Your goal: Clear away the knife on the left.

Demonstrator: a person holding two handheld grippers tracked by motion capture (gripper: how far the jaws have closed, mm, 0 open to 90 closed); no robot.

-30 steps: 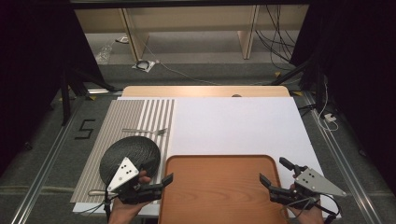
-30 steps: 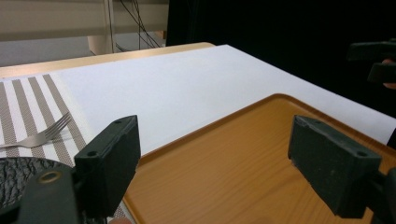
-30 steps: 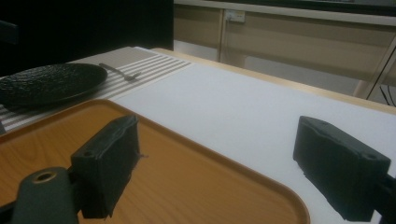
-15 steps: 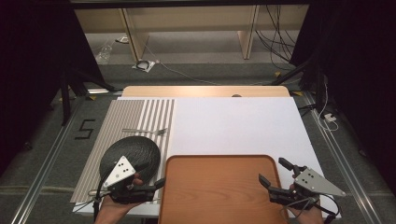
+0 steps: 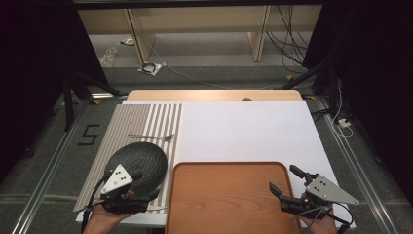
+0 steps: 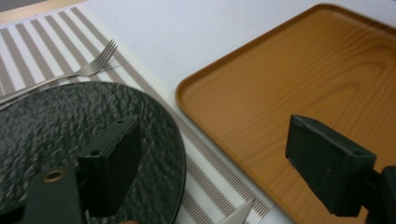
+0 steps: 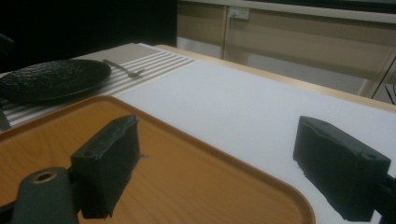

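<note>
Plate (image 6: pixel 70 130) and tray (image 6: pixel 299 88) are the 2 things being worked around, and the plate is the one nearest the left gripper (image 5: pixel 127 199). In the left gripper view, the 2 black jaws are seen spread wide with nothing between them: one jaw is held over the plate's near edge, the other over the tray's left part. Nothing is gripped. The placing is judged to be an approach to the plate's rim, since the rim lies between the jaws, though no contact is seen.

The right gripper (image 5: pixel 292 187) is likewise held wide open and empty, at the tray's right near corner; in the right gripper view one jaw is seen over the tray's wood-grain floor and the other over the white table cover (image 7: pixel 243 107). It is judged to be waiting there, or set to steady the tray.

The plate, black and rough-textured, is laid on the striped placemat (image 5: pixel 141 119) at the table's left, just beside the tray's left rim, and nothing is carried on it. A fork (image 5: pixel 151 137) is laid on the mat just beyond the plate, tines toward the white cover. A pale pointed tip, perhaps a knife (image 6: pixel 238 214), is seen at the mat's near edge. The tray holds nothing; its raised rim is judged suited to receiving the plate.
</note>
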